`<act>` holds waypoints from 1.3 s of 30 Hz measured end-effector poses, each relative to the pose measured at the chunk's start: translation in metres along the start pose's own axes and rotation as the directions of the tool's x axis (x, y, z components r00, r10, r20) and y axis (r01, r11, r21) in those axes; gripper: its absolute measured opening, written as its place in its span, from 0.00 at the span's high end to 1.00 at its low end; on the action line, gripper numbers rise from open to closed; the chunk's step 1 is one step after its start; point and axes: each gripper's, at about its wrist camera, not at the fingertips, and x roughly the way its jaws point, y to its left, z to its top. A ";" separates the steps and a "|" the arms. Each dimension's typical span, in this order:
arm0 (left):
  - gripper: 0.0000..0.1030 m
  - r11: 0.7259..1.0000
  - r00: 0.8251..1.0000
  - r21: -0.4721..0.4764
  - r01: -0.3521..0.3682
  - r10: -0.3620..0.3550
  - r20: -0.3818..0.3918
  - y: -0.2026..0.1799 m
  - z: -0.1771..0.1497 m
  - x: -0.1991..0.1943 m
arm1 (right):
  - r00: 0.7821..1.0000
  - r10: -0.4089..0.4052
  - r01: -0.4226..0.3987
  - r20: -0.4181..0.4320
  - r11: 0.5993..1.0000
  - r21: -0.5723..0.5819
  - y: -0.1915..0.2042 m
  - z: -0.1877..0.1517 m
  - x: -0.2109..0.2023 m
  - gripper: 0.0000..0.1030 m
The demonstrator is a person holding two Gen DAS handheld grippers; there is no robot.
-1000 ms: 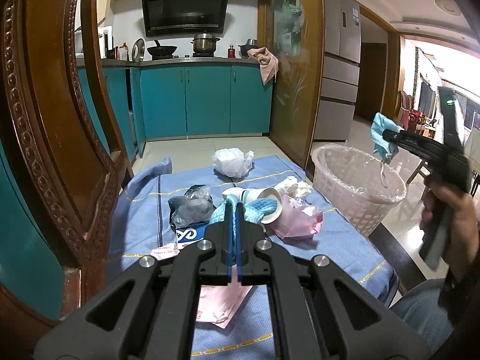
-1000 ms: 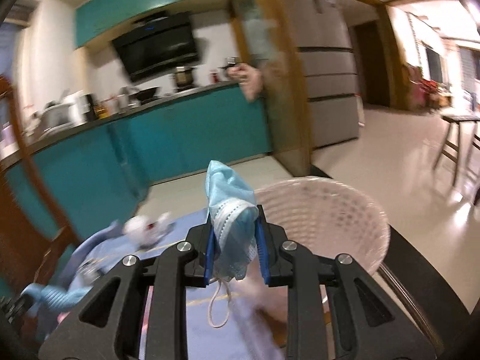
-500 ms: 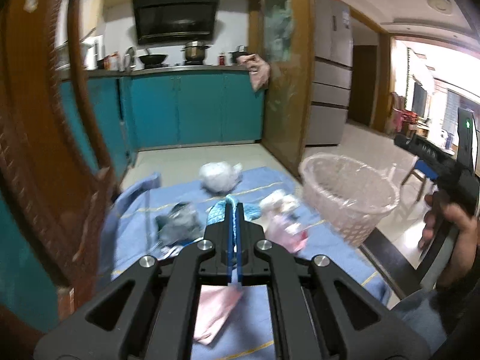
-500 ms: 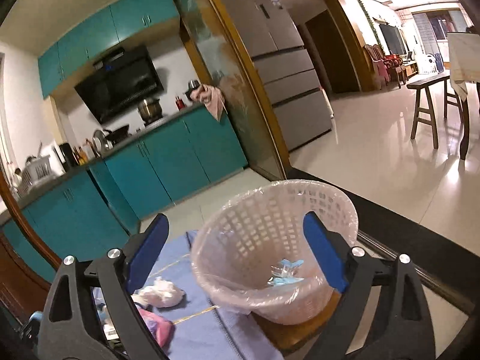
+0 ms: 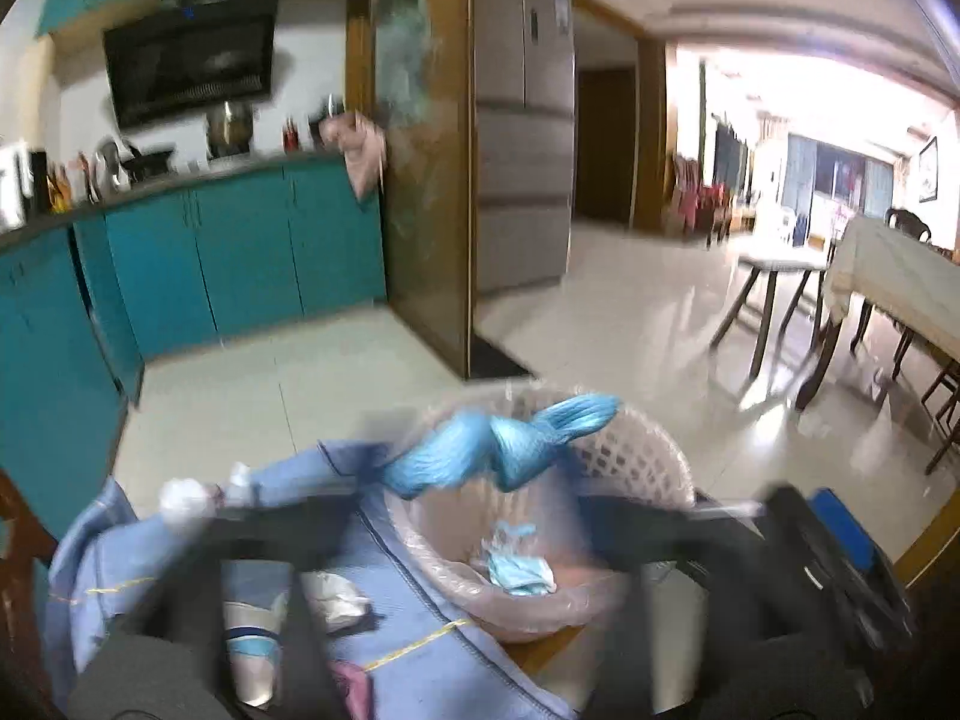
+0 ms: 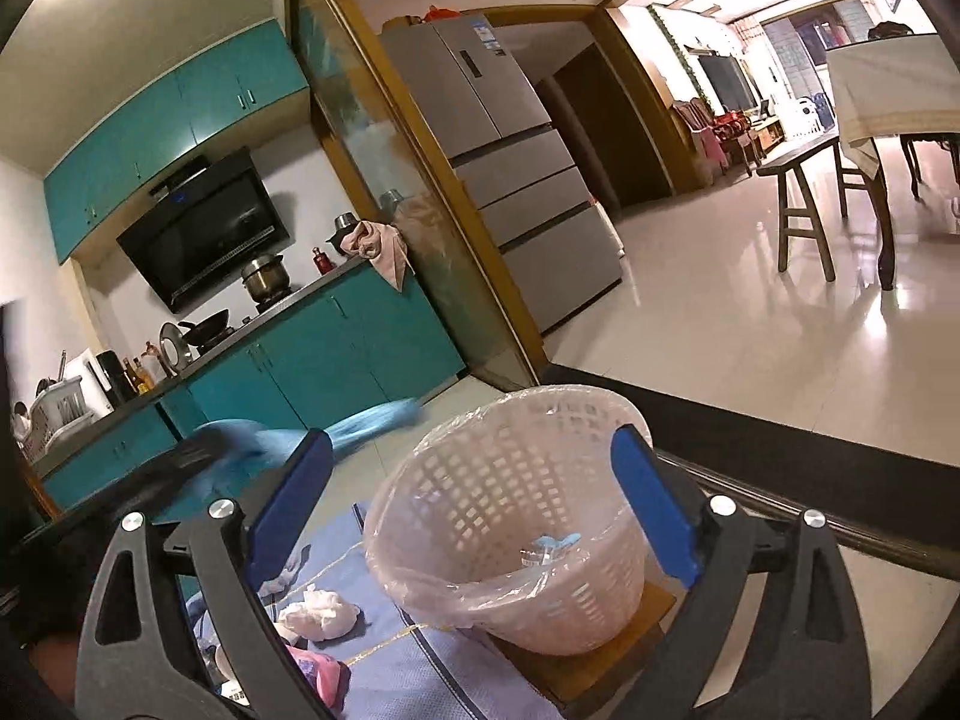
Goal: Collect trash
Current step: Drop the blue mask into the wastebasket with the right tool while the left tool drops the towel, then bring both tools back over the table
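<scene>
A white lattice basket (image 6: 510, 546) lined with clear plastic stands on a wooden board beside the blue-clothed table; a blue face mask (image 6: 555, 542) lies in it. My right gripper (image 6: 471, 516) is open and empty, its blue pads either side of the basket. In the left wrist view, blurred by motion, a blue glove (image 5: 498, 450) hangs over the basket (image 5: 630, 462) rim, above the mask (image 5: 519, 570). My left gripper (image 5: 480, 516) looks spread wide. From the right wrist view the glove (image 6: 360, 426) shows at the left gripper's tip.
On the blue cloth (image 5: 396, 642) lie a paper cup (image 5: 252, 654), a white tissue wad (image 6: 318, 612) and a pink wrapper (image 6: 318, 675). Teal cabinets (image 6: 312, 372), a fridge (image 6: 516, 180) and a wooden bench (image 6: 804, 192) stand beyond on tiled floor.
My left gripper has swung right from the table to over the basket, carrying the blue glove, and its jaws have spread. My right gripper stays open after dropping the mask.
</scene>
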 end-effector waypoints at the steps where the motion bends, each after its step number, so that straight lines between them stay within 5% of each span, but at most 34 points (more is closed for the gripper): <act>1: 0.11 1.000 1.000 -0.012 0.004 -0.004 -0.014 0.001 -0.004 0.009 | 1.000 0.001 -0.001 -0.012 1.000 -0.008 0.001 -0.002 0.002 0.11; 5: 0.12 0.998 0.998 -0.043 -0.036 0.034 -0.058 0.025 -0.032 -0.006 | 0.998 0.034 -0.038 -0.061 0.998 -0.058 0.011 -0.007 0.006 0.11; 9: 0.08 0.978 0.978 -0.039 -0.206 0.204 -0.052 0.063 -0.070 -0.065 | 0.986 0.097 -0.114 -0.139 0.986 -0.125 0.031 -0.016 0.008 0.11; 15: 0.07 0.910 0.922 -0.159 -0.383 0.368 -0.119 0.113 -0.134 -0.146 | 0.918 0.188 -0.298 -0.350 0.909 -0.293 0.081 -0.055 -0.003 0.11; 17: 0.07 0.898 0.921 -0.211 -0.386 0.362 -0.147 0.123 -0.149 -0.161 | 0.901 0.211 -0.343 -0.379 0.882 -0.323 0.091 -0.066 -0.014 0.11; 22: 0.07 0.894 0.905 -0.157 -0.420 0.401 -0.139 0.111 -0.173 -0.167 | 0.865 0.248 -0.428 -0.436 0.817 -0.387 0.111 -0.097 -0.045 0.11; 24: 0.07 0.898 0.912 -0.181 -0.402 0.375 -0.166 0.115 -0.182 -0.168 | 0.859 0.249 -0.442 -0.447 0.800 -0.406 0.115 -0.106 -0.054 0.11; 39: 0.07 0.904 0.922 -0.223 -0.365 0.317 -0.223 0.123 -0.206 -0.165 | 0.867 0.223 -0.428 -0.446 0.791 -0.437 0.123 -0.111 -0.052 0.11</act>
